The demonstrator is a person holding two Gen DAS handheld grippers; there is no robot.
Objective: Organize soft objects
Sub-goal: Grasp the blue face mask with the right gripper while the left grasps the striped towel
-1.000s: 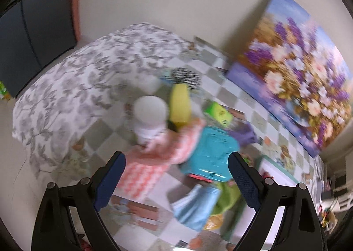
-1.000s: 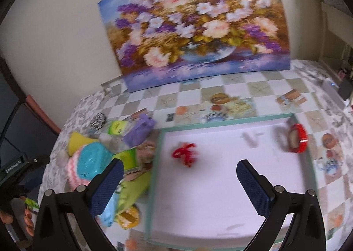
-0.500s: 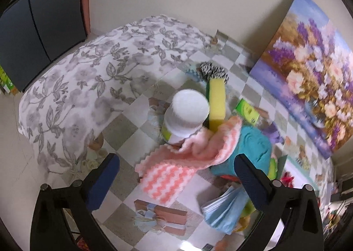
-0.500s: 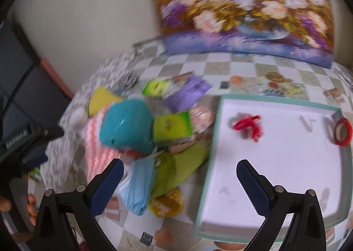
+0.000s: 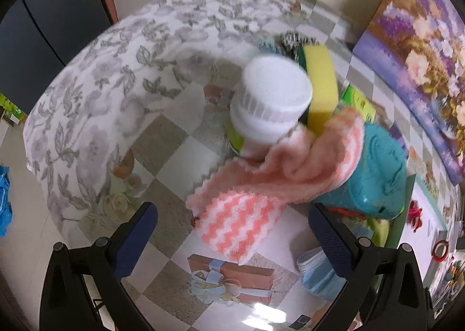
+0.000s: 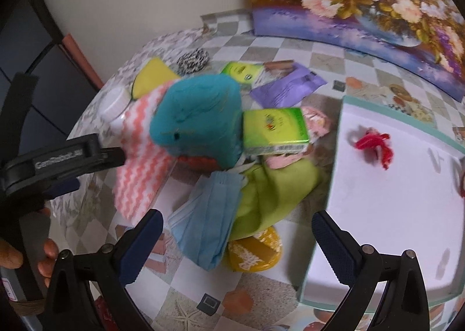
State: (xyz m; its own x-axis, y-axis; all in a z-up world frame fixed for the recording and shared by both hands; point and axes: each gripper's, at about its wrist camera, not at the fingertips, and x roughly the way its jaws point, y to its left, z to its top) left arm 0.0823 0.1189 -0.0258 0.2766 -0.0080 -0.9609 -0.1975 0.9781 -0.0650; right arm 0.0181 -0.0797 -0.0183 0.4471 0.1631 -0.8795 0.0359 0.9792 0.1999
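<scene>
A pile of soft things lies on the checkered table. A pink-and-white zigzag cloth drapes from a teal plush toy down to the tabletop. My left gripper hangs open just above the cloth's lower end, touching nothing. A yellow sponge stands behind a white-lidded jar. My right gripper is open over a blue face mask and a lime-green cloth. The left gripper's body shows at the left of the right wrist view.
A white tray at the right holds a red yarn scrap and a red ring. Green boxes, a purple packet, a yellow pouch and a black-and-white scrunchie lie about. A flower painting leans on the wall.
Both grippers have come down closer to the pile. The right view swung left from the tray to the soft things. The left gripper now hangs over the zigzag cloth.
</scene>
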